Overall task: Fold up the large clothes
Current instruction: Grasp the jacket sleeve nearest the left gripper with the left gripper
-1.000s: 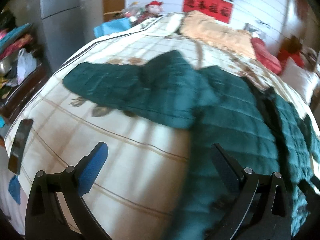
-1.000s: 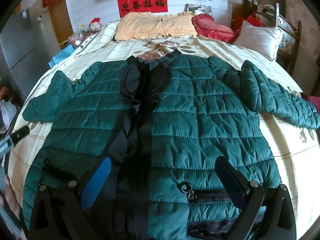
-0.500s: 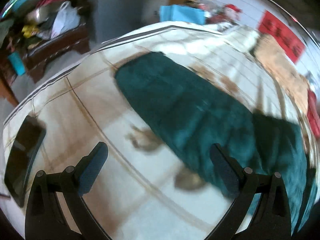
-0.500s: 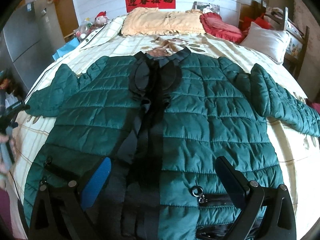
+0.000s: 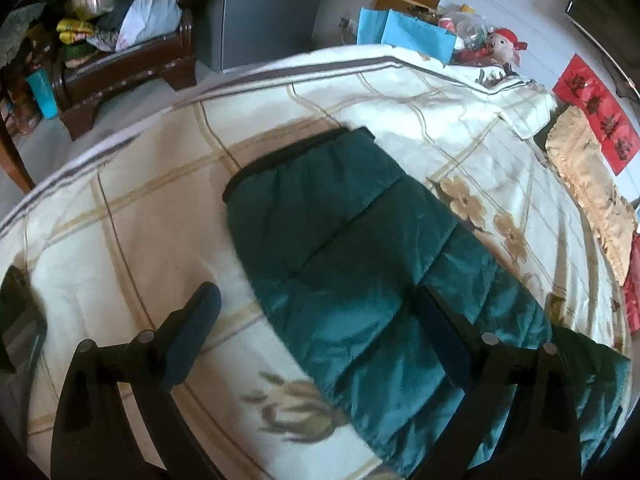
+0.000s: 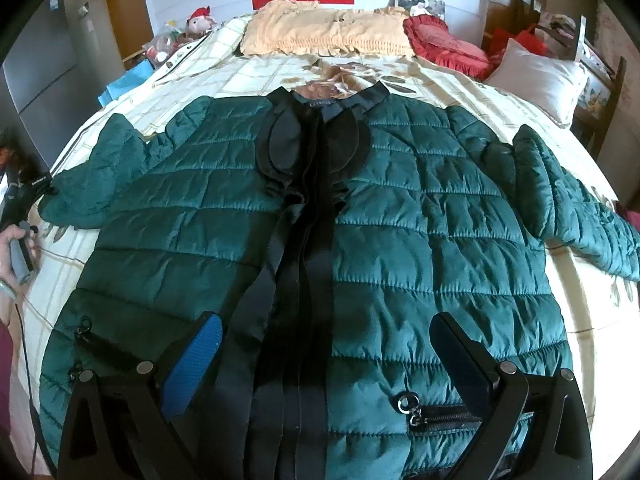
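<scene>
A dark green quilted jacket (image 6: 420, 216) with a black front placket lies spread face up on a cream checked bed, both sleeves stretched out sideways. My right gripper (image 6: 324, 348) hovers open over the jacket's lower front, above the hem and zip pockets. In the left wrist view the jacket's left sleeve (image 5: 344, 240) runs across the bedspread, its black cuff pointing toward the bed's edge. My left gripper (image 5: 320, 328) stands open just above the sleeve's middle, holding nothing. The right wrist view shows that left gripper (image 6: 28, 196) in a hand at the sleeve's end.
Bedspread (image 5: 132, 208) surrounds the sleeve. A dark phone-like slab (image 5: 18, 320) lies near the bed's corner. Pillows (image 6: 324, 32) and a red cushion (image 6: 444, 44) sit at the headboard. A cluttered wooden bench (image 5: 124, 60) and a grey cabinet (image 5: 264, 8) stand beside the bed.
My left gripper has swung left and closed in on the sleeve, which now fills its view. The right gripper has edged slightly forward over the jacket. Both stay open.
</scene>
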Demonstrator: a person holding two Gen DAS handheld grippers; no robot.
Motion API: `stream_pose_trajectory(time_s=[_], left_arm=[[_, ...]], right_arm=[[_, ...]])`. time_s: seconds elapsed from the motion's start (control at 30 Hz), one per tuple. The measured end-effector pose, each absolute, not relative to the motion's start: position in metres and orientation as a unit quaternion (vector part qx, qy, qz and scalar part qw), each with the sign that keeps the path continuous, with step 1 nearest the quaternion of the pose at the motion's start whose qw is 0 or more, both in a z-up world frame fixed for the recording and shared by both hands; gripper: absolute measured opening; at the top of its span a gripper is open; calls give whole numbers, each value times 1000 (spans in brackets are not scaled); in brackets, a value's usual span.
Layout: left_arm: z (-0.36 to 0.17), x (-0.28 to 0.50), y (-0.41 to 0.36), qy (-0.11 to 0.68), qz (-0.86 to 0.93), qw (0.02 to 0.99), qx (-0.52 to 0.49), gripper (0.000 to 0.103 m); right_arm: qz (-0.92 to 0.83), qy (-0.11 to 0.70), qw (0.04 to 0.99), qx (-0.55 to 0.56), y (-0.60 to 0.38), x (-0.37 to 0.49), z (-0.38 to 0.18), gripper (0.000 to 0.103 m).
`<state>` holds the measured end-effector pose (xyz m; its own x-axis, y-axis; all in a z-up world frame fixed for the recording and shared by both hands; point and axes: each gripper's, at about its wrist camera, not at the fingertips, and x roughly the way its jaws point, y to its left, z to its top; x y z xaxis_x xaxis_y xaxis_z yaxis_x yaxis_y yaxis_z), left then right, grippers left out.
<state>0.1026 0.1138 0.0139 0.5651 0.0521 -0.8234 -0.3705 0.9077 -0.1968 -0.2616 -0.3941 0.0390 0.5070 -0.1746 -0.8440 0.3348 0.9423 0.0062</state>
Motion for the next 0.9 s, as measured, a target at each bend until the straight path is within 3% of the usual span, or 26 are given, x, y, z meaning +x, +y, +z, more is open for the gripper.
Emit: stream_pose_trajectory(time_s=[0.73, 0.77, 0.9], left_arm=[[10, 114, 109, 450, 121, 871, -158, 98], [11, 114, 109, 449, 121, 871, -158, 97], [12, 117, 107, 445, 118, 876, -144, 75]], right_arm=[[-158, 479, 859, 89, -402, -258, 35, 103], [-158, 479, 858, 91, -402, -258, 34, 103], [-158, 480, 858, 93, -402, -259, 34, 103]])
